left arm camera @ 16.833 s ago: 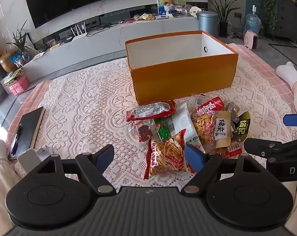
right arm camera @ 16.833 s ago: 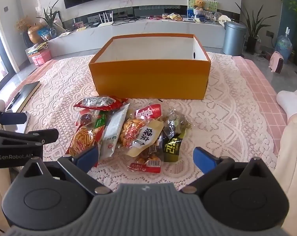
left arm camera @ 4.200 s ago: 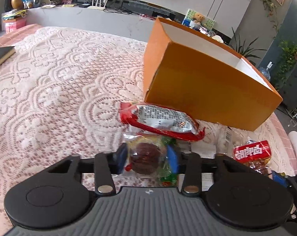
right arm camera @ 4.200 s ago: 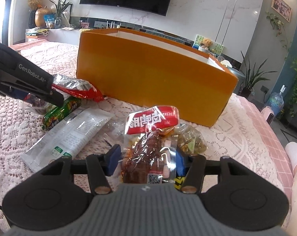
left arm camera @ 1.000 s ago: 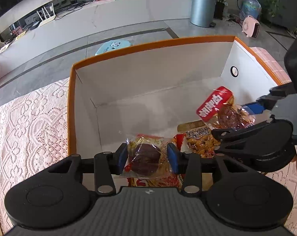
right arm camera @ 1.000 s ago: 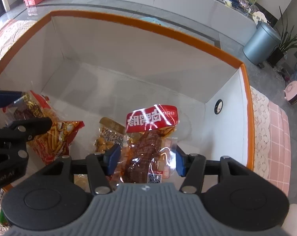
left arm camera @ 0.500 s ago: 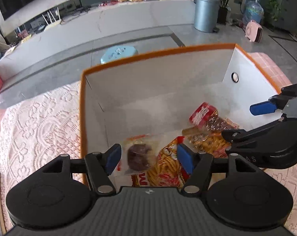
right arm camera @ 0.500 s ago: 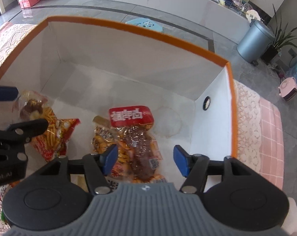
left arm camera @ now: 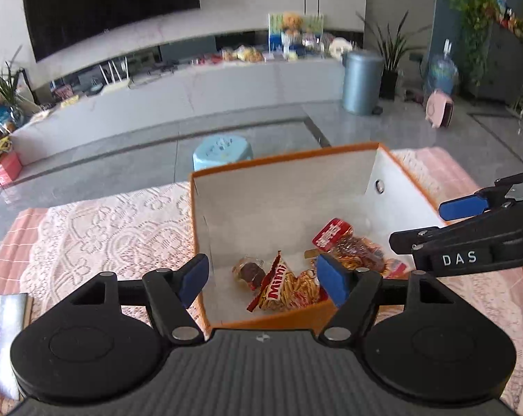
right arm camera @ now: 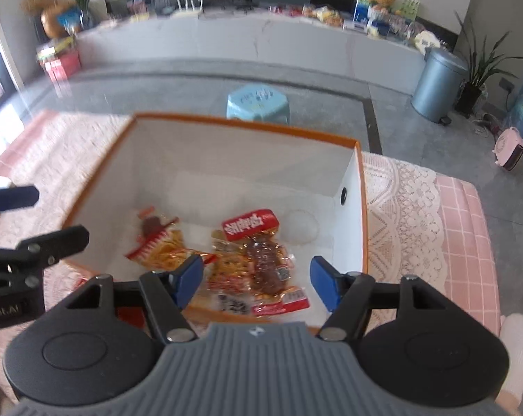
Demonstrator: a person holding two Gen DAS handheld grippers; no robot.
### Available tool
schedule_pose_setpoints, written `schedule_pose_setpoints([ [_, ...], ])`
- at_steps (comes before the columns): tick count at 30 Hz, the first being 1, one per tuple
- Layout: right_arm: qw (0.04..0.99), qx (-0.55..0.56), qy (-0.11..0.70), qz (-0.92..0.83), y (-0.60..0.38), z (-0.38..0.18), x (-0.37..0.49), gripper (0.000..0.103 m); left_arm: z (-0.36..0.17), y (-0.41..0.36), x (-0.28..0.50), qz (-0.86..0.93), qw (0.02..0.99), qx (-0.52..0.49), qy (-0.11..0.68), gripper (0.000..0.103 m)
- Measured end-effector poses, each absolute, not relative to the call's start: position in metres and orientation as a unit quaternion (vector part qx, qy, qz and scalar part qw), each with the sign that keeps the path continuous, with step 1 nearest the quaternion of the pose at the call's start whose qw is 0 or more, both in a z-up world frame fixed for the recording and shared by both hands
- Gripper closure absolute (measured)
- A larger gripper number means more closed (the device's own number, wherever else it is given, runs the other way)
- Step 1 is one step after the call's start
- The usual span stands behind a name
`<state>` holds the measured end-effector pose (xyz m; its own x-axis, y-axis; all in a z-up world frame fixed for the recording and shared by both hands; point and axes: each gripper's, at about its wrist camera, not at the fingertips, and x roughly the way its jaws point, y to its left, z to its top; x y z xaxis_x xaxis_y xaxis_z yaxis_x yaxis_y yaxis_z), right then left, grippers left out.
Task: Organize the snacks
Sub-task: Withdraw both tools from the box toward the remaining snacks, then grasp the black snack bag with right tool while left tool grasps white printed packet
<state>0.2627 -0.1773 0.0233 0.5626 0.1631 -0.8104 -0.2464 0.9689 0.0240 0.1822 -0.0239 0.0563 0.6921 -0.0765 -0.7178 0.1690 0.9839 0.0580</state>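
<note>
Left wrist view: our left gripper and right gripper (both empty) are opening above the orange box, snack packets at 6 o'clock inside.

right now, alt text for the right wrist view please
An orange box on a lace tablecloth holds several snack packets. The right hand-held gripper hangs above it, jaws opening with nothing between them; the left hand-held gripper shows at the left edge.
</note>
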Motion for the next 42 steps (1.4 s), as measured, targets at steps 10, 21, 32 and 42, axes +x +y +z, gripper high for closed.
schedule_pose_setpoints([
  [10,0.923,-0.005,0.352,0.154,-0.193,0.059,0.157,0.034,0.08,-0.022,0.095,-0.083,0.946,0.053,0.31,0.015],
  [21,0.942,0.107,0.288,0.136,-0.223,0.007,0.048,0.032,0.052,-0.01,0.027,-0.1,0.959,0.044,0.261,0.013],
  [32,0.963,0.059,0.241,0.105,-0.209,-0.043,-0.015,0.032,0.003,-0.004,0.016,-0.111,0.941,0.012,0.319,0.019],
  [42,0.956,0.002,0.266,0.123,-0.19,-0.081,-0.005,0.043,-0.023,0.001,0.019,-0.114,0.931,-0.002,0.346,0.03],
])
